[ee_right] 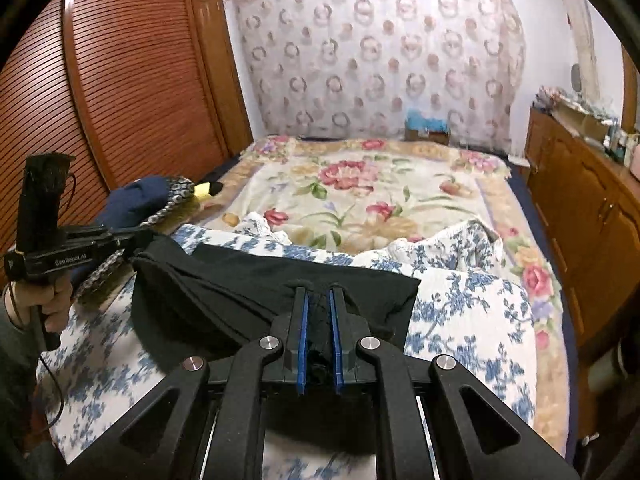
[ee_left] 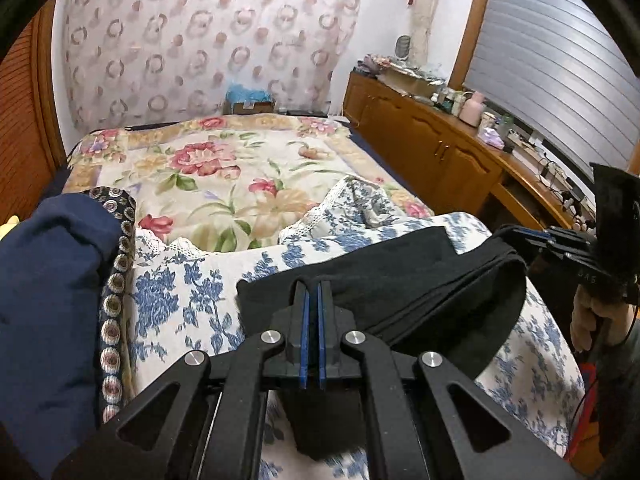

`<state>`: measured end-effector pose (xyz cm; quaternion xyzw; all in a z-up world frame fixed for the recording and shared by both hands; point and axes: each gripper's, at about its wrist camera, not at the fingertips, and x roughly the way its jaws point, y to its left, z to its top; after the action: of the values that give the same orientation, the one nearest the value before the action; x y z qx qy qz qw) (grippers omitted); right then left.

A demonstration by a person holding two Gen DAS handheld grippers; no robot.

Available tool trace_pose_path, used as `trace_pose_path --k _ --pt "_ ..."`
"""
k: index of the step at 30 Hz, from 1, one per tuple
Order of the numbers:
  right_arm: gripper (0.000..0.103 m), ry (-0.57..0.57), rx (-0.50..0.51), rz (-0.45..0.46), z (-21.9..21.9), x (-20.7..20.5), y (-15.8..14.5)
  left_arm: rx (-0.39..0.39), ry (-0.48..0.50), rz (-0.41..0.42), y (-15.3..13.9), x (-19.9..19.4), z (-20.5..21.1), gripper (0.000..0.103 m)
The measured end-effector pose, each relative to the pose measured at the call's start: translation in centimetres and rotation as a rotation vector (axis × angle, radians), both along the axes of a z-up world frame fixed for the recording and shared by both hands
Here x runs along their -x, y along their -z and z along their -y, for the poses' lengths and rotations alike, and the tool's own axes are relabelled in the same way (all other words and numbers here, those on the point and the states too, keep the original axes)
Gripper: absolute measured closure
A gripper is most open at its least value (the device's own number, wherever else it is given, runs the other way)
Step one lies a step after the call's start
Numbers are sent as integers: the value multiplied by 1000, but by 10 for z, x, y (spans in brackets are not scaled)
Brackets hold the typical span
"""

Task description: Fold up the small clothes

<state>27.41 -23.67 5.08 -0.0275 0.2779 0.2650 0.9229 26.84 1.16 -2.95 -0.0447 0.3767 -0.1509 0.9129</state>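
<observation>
A bedroom spreads out ahead of you — a bed (ee_left: pixel 224 168) under a big floral blanket, a patterned curtain (ee_left: pixel 208 40) across the back wall, and wooden cabinets (ee_left: pixel 424 140) running up the right of the left wrist view. Louvred wooden doors (ee_right: pixel 132 76) fill the upper left of the right wrist view. Nearer you lies a blue-and-white floral quilt (ee_left: pixel 192 292), and across it sits the black garment (ee_left: pixel 400 276), lower centre in both views.

Your left claw (ee_left: pixel 313 304) has its blue pads pressed nearly together, pinching one edge of that black cloth at bottom centre. Your right claw (ee_right: pixel 319 312) is clamped on the other end — dark fabric bunched between its blue pads. From the left wrist view you can see the right claw's fingers gripping the far end of the cloth at the right edge of frame, the fabric sagging in folds between the two claws. A navy bundle (ee_left: pixel 48 300) with a patterned trim sits at the left edge.
</observation>
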Motion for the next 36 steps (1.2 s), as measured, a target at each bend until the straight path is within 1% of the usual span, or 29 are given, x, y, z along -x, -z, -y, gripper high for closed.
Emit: trace_pose_path --k 4,5,9,11,12,13,15,17,18,19,20,21,22,23,24,25,28,30,33,36 --pt "94 -10 25 -20 -9 -26 -3 0 -12 -10 0 -16 -3 99" --pt "94 -11 27 -25 -10 -31 -8 -1 -15 -11 0 -20 -3 99" --pt "93 -7 -1 -49 -9 -48 -13 -22 -43 -26 1 -33 -1 99" --pt "93 -3 5 -45 -9 -53 -12 -26 -56 -40 4 -36 -2 99" --pt "90 3 4 -41 -7 -54 -13 -23 -58 -40 4 -36 -3 99" --pt "89 14 0 -42 -5 -56 -14 -25 -57 -38 3 -36 -2 98" --pt "89 47 -4 -22 0 -54 -20 -40 -59 -29 0 -34 -2 92" --pt "88 53 0 4 3 -50 -26 -26 -44 -8 -6 -29 -4 74" --pt "88 52 7 22 5 -46 -30 -8 -32 1 -8 -25 -5 69" --pt "87 53 21 37 6 -41 -34 14 -19 14 -10 -19 -6 62" --pt "86 52 36 52 8 -35 -37 25 -13 21 -11 -15 -7 57" --pt "77 44 48 64 9 -30 -36 32 -11 24 -11 -11 -7 53" --pt "71 30 60 72 8 -24 -34 39 -8 23 -8 -7 -7 44" --pt "56 16 71 75 8 -17 -32 43 -7 16 -5 -5 -7 37" --pt "48 11 85 73 7 -14 -28 44 -3 5 -2 -5 -6 35" --pt "48 8 102 64 5 -12 -23 37 7 -14 5 -6 -4 32" --pt "48 12 127 9 -1 -19 -4 -8 -7 -59 22 -15 0 32" --pt "48 19 103 -36 -2 -28 7 -24 -23 -69 31 -23 0 32" --pt "48 48 69 -65 -2 -38 16 -68 -57 -98 42 -35 1 32" --pt "48 48 55 -88 -5 -45 18 -104 -83 -103 47 -43 -1 32"
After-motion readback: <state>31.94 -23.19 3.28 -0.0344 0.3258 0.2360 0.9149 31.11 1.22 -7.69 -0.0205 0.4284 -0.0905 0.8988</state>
